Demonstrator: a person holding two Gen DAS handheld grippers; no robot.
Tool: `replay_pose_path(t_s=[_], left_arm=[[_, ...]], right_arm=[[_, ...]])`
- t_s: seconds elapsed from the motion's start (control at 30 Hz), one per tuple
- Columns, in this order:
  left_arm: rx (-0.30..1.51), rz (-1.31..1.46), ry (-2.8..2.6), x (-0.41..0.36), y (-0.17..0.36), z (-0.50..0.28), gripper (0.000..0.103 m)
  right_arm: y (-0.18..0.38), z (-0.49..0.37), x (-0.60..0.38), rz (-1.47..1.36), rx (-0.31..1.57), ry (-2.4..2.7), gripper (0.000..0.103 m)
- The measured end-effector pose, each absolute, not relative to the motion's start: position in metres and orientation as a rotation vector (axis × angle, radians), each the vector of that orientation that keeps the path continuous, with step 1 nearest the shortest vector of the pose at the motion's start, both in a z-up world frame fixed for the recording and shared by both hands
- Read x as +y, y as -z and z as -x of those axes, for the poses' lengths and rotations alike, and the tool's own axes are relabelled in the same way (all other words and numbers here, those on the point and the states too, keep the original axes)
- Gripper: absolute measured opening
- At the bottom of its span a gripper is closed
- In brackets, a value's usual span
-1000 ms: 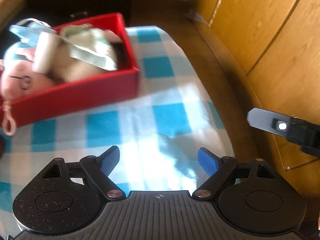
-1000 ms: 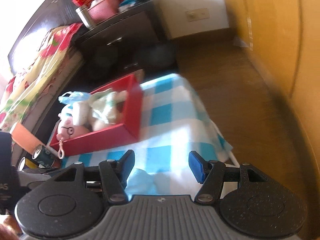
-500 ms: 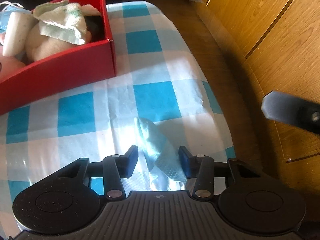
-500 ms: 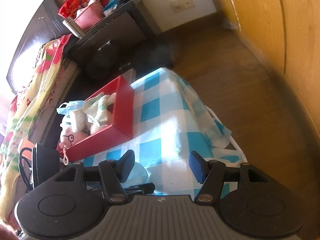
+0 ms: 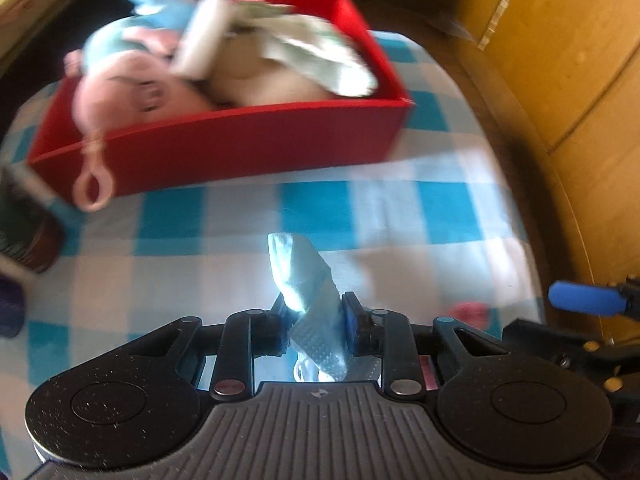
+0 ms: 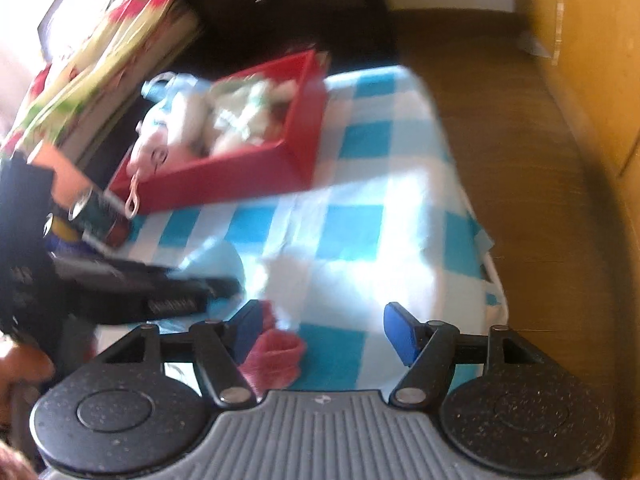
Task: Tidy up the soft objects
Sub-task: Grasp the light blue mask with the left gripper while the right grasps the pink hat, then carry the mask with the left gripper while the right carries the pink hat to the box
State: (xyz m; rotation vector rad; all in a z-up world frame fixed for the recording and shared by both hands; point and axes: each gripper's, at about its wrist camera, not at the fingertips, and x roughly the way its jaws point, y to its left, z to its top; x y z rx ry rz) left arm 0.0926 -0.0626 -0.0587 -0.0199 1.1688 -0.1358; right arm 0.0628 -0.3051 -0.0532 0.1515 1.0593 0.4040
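My left gripper [image 5: 313, 320] is shut on a light blue face mask [image 5: 306, 280] and holds it above the checked cloth [image 5: 180, 264]. Ahead stands a red box [image 5: 248, 148] with a pink pig plush [image 5: 132, 96], a white roll and a greenish cloth inside. My right gripper [image 6: 326, 330] is open over the cloth's near edge; a small pink-red soft thing [image 6: 276, 356] lies by its left finger. The red box [image 6: 240, 176] shows far left in the right wrist view. The right gripper's blue fingertip [image 5: 580, 300] shows at the right of the left wrist view.
Cans [image 6: 96, 216] and dark objects stand left of the box. Wooden cabinet doors [image 5: 560, 60] run along the right, past the table's edge. A bed with a flowered cover [image 6: 100, 40] and a dark nightstand lie beyond.
My left gripper has closed on the blue mask, lifted it and swung toward the red box. My right gripper has dropped lower over the cloth, and the pink-red thing now shows by its left finger.
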Motion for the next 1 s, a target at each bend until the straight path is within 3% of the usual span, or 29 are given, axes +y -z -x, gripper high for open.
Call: replay_pose_path(t_s=[0.4, 0.63, 0.67, 0.77, 0.83, 0.93, 1.0], left_arm=[[1.187, 0.043, 0.085, -0.014, 0.069, -0.079, 0.026], [1.213, -0.019, 0.083, -0.02, 0.081, -0.073, 0.032], [1.21, -0.035, 0.078, -0.022, 0.083, -0.071, 0.034], [1.189, -0.096, 0.083, -0.032, 0.082, -0.067, 0.053], [1.192, -0.125, 0.085, -0.036, 0.085, -0.063, 0.072], [1.172, -0.156, 0.087, -0.037, 0.088, -0.055, 0.072], [1.171, -0.152, 0.093, -0.035, 0.088, -0.052, 0.069]], right_arm=[[0.091, -0.061, -0.242, 0.005, 1.169, -0.434, 0.046], [0.098, -0.063, -0.235, 0.065, 1.19, -0.423, 0.046], [0.098, -0.063, -0.236, 0.067, 1.189, -0.42, 0.046], [0.099, -0.063, -0.236, 0.085, 1.197, -0.406, 0.047], [0.099, -0.061, -0.235, 0.099, 1.2, -0.409, 0.048], [0.1, -0.059, -0.234, 0.129, 1.197, -0.407, 0.051], [0.1, -0.058, -0.234, 0.142, 1.183, -0.41, 0.047]])
